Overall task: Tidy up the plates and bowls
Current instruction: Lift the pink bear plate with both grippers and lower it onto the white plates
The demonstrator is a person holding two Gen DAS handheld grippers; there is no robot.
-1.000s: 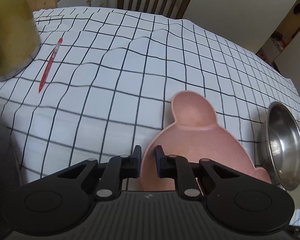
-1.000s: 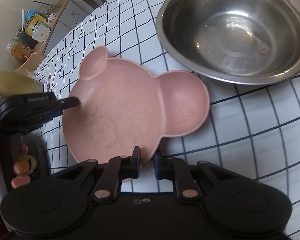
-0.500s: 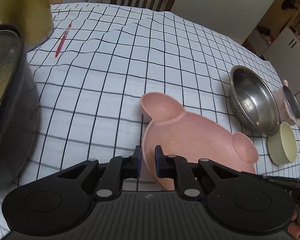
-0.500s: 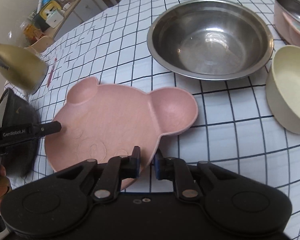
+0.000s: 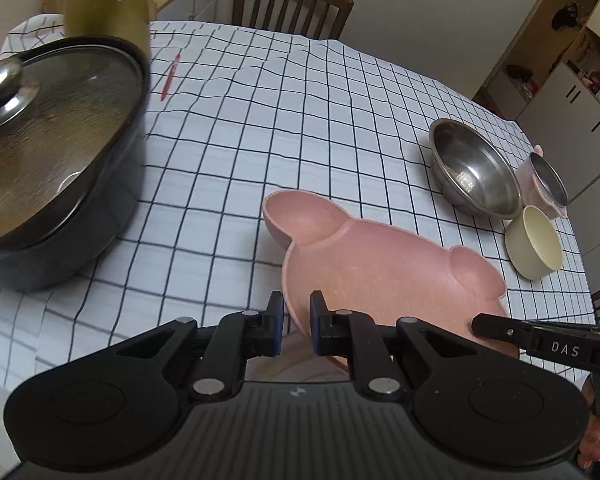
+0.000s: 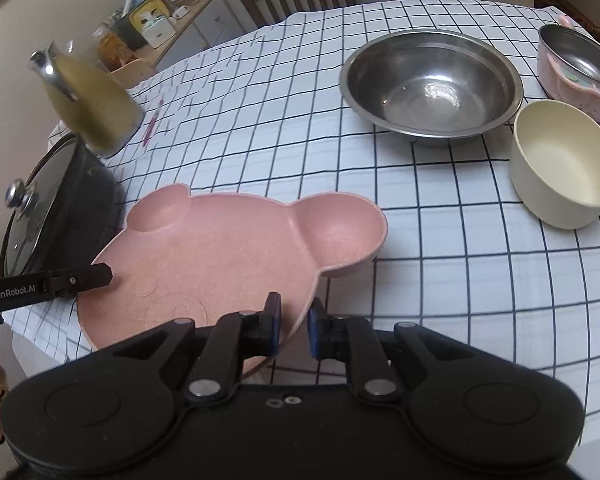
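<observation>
Left hand-held gripper (image 5: pixel 296 322) and right hand-held gripper (image 6: pixel 293 326) each pinch the rim of the pink bear-shaped plate (image 6: pixel 228 256), lifted over the tabletop (image 6: pixel 440 240). Keep it level; move both together.

Both grippers, left gripper (image 5: pixel 296 322) and right gripper (image 6: pixel 293 326), are built of matte black plastic; blue-padded fingers (image 5: pixel 275 322) and silver screws are seen; white lettering is printed.

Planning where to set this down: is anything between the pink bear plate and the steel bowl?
Nothing visible. Only bare checked tablecloth lies between the pink bear plate and the steel bowl; the cream bowl sits off to the right.
</observation>
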